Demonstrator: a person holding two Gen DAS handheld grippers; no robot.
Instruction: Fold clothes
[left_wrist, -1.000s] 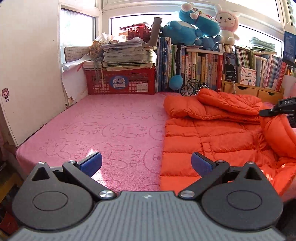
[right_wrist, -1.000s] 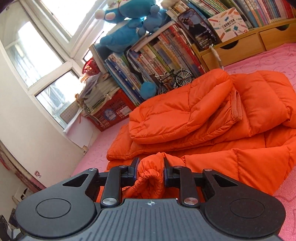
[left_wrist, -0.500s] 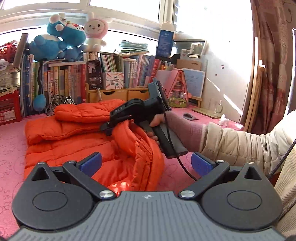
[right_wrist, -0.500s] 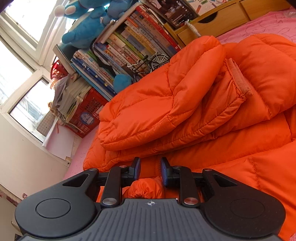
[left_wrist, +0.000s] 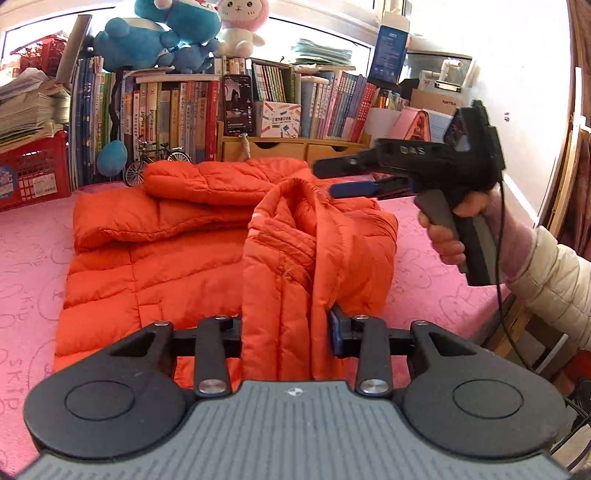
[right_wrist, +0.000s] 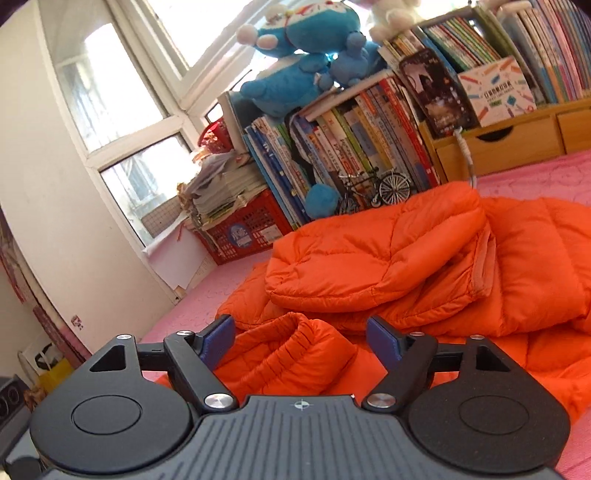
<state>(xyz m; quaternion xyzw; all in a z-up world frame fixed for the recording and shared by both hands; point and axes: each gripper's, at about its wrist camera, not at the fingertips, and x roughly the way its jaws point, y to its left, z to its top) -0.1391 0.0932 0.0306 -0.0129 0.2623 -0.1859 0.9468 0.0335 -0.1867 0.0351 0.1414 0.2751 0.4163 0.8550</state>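
An orange puffer jacket (left_wrist: 155, 258) lies partly folded on the pink bed cover (left_wrist: 33, 236). A raised fold of it (left_wrist: 291, 258) stands up between the fingers of my left gripper (left_wrist: 286, 328), whose jaws are closing, with the pads pressing the fabric. In the left wrist view a person's hand (left_wrist: 443, 240) holds my right gripper (left_wrist: 327, 180) just above the top of that fold, apart from it. Its jaws are opening. In the right wrist view the right gripper (right_wrist: 299, 338) has the sleeve cuff (right_wrist: 291, 354) lying loose between its blue pads, which do not touch it.
Rows of books (left_wrist: 177, 110) and wooden drawers (left_wrist: 280, 151) line the back, with plush toys (left_wrist: 155, 40) on top. A red crate (left_wrist: 33, 170) with stacked paper stands at back left, beside a toy bicycle (left_wrist: 155, 162). The bed's right edge (left_wrist: 491, 317) is near the person's sleeve (left_wrist: 554, 280).
My left gripper swung right from the bare bed cover to the jacket and closed on its raised fold. The right gripper let go of the orange cuff and opened.
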